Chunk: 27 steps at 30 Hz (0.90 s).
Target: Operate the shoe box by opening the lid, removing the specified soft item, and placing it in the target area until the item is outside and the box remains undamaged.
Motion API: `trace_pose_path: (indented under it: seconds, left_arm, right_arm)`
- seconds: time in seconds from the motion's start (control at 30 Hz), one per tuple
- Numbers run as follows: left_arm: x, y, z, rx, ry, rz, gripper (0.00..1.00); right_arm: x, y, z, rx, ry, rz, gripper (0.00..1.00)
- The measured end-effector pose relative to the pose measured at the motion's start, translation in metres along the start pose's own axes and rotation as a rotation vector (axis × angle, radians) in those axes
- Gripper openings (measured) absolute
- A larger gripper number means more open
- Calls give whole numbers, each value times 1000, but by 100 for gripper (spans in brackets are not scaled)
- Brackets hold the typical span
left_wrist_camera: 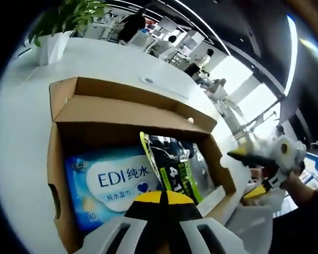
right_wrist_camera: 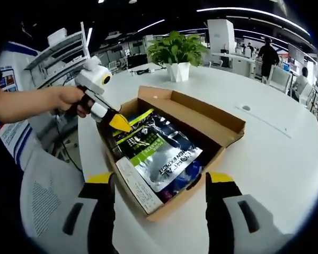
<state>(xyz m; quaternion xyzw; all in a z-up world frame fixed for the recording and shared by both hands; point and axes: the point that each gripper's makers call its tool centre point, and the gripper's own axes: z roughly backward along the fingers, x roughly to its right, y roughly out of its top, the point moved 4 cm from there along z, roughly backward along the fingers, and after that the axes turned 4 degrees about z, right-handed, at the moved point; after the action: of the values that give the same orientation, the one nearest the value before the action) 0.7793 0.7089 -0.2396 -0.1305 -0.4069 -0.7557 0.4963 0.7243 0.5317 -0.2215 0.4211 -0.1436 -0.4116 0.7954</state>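
While shoe box (right_wrist_camera: 201,119) sits open, white table (right_wrist_camera: 286,159) (potted plant (right_wrist_camera: 176,53) behind).

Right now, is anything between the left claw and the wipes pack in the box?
The box is open, so no lid is in the way. The pouch overlaps one side of the wipes pack; the rest is bare. The left claw sits at the pouch's edge, jaws together.

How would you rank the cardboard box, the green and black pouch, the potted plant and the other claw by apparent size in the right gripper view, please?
1. Cardboard box
2. Green and black pouch
3. Potted plant and left claw, with its body and the hand holding it: these look similar, and the plant stands farther off, so I would not rank them.
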Motion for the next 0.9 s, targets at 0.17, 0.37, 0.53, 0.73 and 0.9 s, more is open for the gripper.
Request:
trace_pose_path:
  seconds: [0.17, 0.37, 0.53, 0.73, 0.9]
  left_arm:
    - [-8, 0, 4, 6, 13, 0, 0]
    - [-15, 0, 7, 11, 23, 3, 0]
    - [-19, 1, 9, 12, 31, -2, 0]
    - [-22, 2, 9, 7, 40, -23, 0]
    - [-26, 3, 9, 0, 51, -41, 0]
  right_arm:
    - [-2, 3, -10, 7, 17, -23, 58]
    - [-1, 5, -27, -16, 42, -67, 53]
    - [2, 3, -40, -38, 50, -101, 50]
    - [0, 2, -55, -73, 61, -103, 47]
    - [0, -1, -67, -108, 74, -110, 46]
